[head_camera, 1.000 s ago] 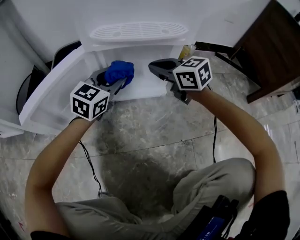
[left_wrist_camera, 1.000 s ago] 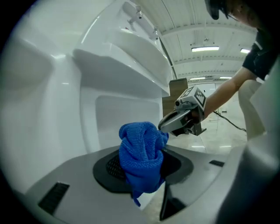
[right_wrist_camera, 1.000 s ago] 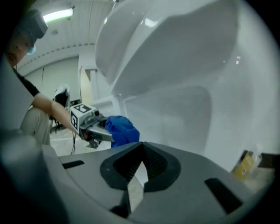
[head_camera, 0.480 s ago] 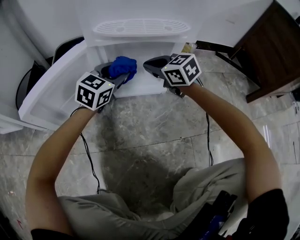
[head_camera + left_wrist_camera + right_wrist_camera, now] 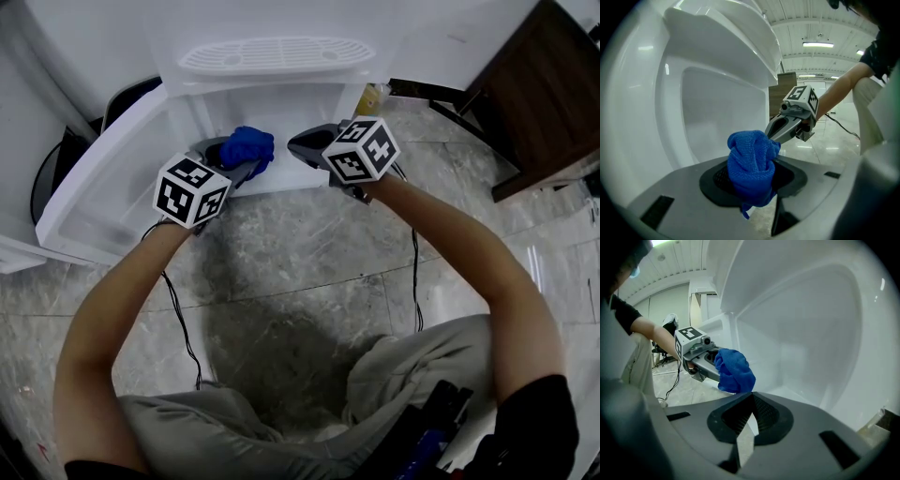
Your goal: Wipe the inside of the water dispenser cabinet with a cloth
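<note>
A bunched blue cloth (image 5: 247,148) is clamped in my left gripper (image 5: 244,165), right at the mouth of the white cabinet (image 5: 281,103) under the water dispenser. In the left gripper view the cloth (image 5: 752,168) bulges up out of the jaws of the left gripper (image 5: 754,182), with the cabinet's white inner wall (image 5: 712,108) behind it. My right gripper (image 5: 300,143) is shut and empty, its tip just right of the cloth. In the right gripper view the right gripper (image 5: 749,420) has its pads together, and the cloth (image 5: 735,370) and cabinet interior (image 5: 801,333) lie beyond.
The cabinet door (image 5: 103,178) stands open to the left. The dispenser's drip grille (image 5: 277,58) is above the opening. A dark wooden cabinet (image 5: 539,94) stands at the right, a small yellowish item (image 5: 373,97) beside the dispenser, and a cable (image 5: 178,319) trails over the stone floor.
Both grippers have sunk a little in front of the cabinet opening. The right gripper has shifted left, closer to the cloth, which stays in the left gripper.
</note>
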`<state>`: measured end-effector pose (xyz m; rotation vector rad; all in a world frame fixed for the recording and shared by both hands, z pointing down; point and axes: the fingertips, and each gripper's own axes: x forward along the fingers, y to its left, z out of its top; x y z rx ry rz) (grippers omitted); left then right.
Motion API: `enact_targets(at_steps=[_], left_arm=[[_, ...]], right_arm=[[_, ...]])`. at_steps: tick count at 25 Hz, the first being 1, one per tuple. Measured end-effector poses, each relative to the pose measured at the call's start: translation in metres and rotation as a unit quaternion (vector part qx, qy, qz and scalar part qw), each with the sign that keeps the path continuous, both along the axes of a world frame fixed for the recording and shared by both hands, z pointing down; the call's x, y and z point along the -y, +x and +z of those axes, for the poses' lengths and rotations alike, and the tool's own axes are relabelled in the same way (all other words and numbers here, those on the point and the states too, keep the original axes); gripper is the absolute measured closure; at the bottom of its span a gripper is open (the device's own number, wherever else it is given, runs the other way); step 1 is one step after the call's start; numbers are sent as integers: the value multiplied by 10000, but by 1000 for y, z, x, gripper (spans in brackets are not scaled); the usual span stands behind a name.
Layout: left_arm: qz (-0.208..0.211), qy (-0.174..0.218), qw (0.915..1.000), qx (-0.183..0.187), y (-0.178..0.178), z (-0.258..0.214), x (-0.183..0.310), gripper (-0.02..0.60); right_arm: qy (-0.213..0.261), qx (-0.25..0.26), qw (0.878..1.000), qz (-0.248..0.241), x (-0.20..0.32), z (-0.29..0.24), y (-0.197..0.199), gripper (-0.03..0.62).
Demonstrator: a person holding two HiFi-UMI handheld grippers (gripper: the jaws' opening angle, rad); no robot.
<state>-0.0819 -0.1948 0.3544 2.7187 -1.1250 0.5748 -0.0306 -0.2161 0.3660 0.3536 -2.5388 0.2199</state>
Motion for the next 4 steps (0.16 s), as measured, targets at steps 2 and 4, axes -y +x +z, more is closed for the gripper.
enact_targets(at_steps=[2,4], left_arm=[[57,-34,10000,31,2,3,-2,417],[108,-65,9999,58,3,5,-3,417]], right_arm=[[-28,-36,10000,-14,-2,4,2,595],[-44,-72,10000,-29,-3,7,4,595]])
